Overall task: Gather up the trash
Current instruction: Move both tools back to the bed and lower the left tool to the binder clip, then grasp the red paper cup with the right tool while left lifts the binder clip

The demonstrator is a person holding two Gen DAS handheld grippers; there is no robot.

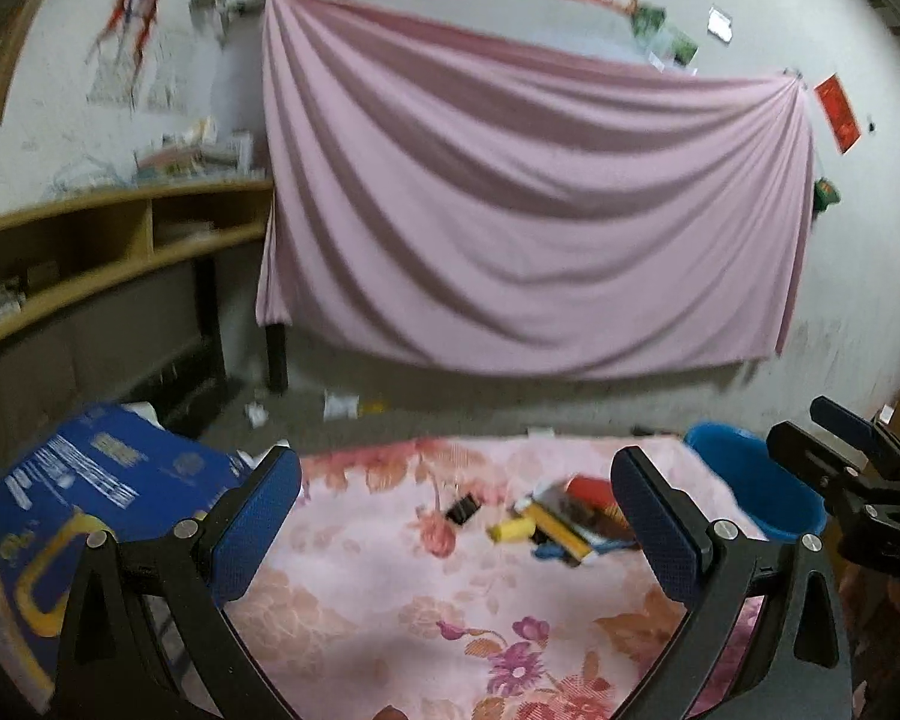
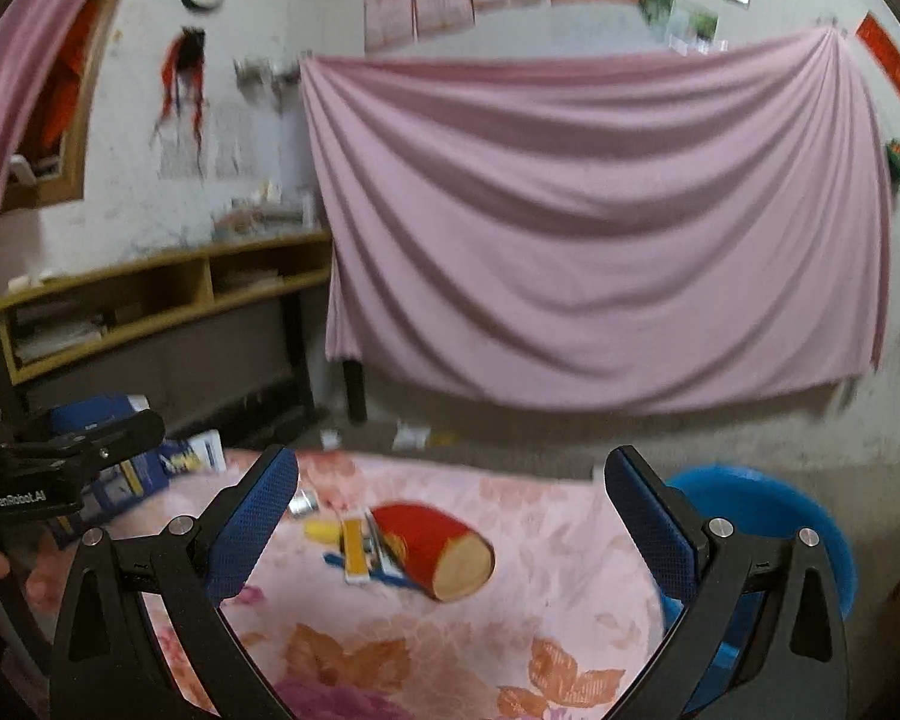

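At the far left, a blue cardboard box [image 1: 96,498] with yellow and white print leans at the edge of the table, beside the floral pink tablecloth [image 1: 390,588] that covers the tabletop. Behind it a wooden shelf unit [image 1: 120,240] stands against the wall, with papers stacked in its compartments and on top. The left gripper [image 1: 456,516] hovers over the near part of the cloth with its blue-padded jaws spread wide and nothing between them. Further along, toward the middle of the cloth, the trash lies in a loose cluster: a black binder clip [image 1: 463,507] sits a little apart on the left, then a yellow piece [image 1: 510,529], and touching it a heap of flat packets and wrappers [image 1: 576,519] in yellow, blue, brown and red; blur hides their details. In the right wrist view the same heap shows a red cylindrical container [image 2: 432,549] lying on its side with its pale end facing the camera, just beside a yellow-and-white packet [image 2: 356,549] and a small silvery object [image 2: 303,503]. The right gripper [image 2: 450,516] is held above this cluster, its jaws likewise wide apart and holding nothing. A large pink sheet [image 1: 528,204] hangs draped across the back wall. To the right, a blue plastic bin [image 2: 768,534] stands on the floor just beside the table's right edge.
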